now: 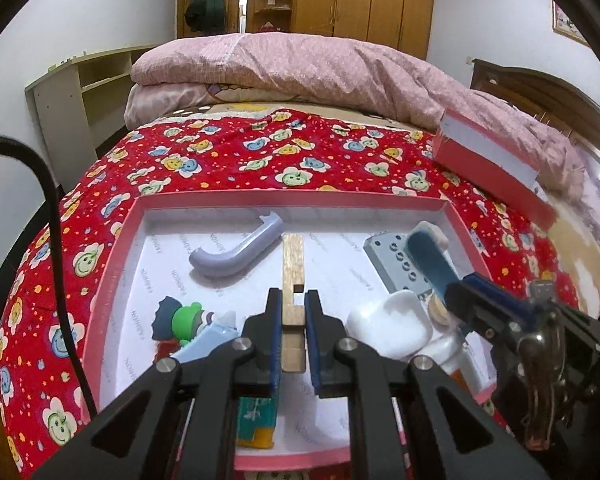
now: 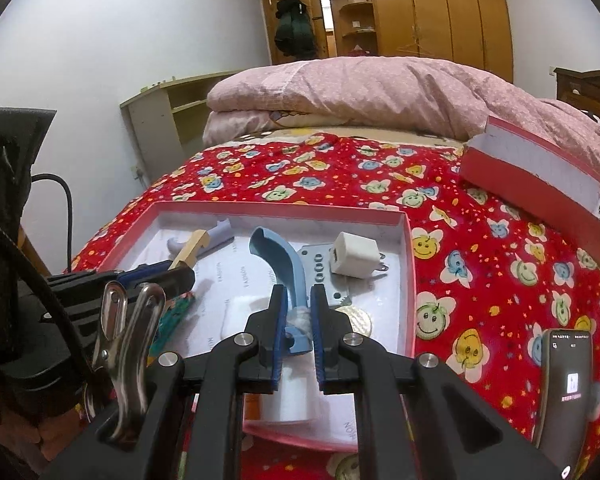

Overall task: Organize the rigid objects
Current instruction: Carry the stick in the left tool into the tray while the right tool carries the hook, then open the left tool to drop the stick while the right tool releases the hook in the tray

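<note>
My left gripper (image 1: pixel 293 316) is pinching a notched wooden stick (image 1: pixel 292 280) between its pads, jaws drawn in narrow on it. The stick's long axis is running straight ahead along my fingers, its free end pointing toward the far wall of the pink tray (image 1: pixel 292 200). My right gripper (image 2: pixel 299 312) is likewise clamping narrow, on the lower stem of a curved blue handle (image 2: pixel 278 258), whose length is rising forward and then bending off to the left at its scooped tip.

Both pieces are hanging over the tray's white floor, not resting on it, as far as I can judge through the fisheye. Ahead and left of the stick, a curved lilac handle (image 1: pixel 236 250) is lying slantwise, its top end near the far wall. Ahead and right of the blue handle, a white cube (image 2: pixel 354 254) is sitting on a grey perforated plate (image 2: pixel 320 270).

So the bare floor is lying ahead of my left hand, between the lilac handle and the grey plate, and the stick is already lining up with that gap. My right hand is working the crowded right side, beside the left gripper and near enough that I am judging the two could bump.
</note>
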`<state>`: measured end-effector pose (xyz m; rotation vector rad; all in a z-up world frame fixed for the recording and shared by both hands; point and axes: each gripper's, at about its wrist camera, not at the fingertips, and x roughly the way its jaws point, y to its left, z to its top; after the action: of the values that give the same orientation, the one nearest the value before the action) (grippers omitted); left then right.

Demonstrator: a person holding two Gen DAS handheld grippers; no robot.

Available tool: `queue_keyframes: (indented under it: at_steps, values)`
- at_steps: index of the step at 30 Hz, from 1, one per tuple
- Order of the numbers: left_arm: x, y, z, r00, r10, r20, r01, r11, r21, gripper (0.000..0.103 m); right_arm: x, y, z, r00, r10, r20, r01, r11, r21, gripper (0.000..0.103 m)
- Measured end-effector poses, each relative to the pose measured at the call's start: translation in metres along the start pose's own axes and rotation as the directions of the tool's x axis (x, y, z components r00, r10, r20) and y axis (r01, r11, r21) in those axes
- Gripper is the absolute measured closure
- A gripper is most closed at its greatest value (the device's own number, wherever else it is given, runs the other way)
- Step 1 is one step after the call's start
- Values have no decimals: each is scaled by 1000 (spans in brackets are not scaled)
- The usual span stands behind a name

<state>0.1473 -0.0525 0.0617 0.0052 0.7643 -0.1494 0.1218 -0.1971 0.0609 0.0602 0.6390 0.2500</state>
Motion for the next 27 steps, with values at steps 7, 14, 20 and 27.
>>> queue_keyframes:
  at_steps: [7, 14, 20, 27]
  values:
    - [11, -3, -1, 1000, 12, -18, -12, 1000, 11, 92, 8, -4, -2, 1000, -13, -7, 13, 1000, 10, 90]
    - [11, -9, -3, 999, 46, -11, -46, 998, 45, 71, 10, -8, -4, 1000, 11, -12, -11, 999, 37, 79]
    - [0, -7, -3, 997, 71, 8, -72, 996, 43, 63, 3, -3, -3, 1000, 14, 4, -14, 1000, 22, 68]
    - [-23, 0, -6, 996, 86, 31, -87, 996, 24, 61, -14, 7, -1, 999, 26, 37, -26, 1000, 9, 60]
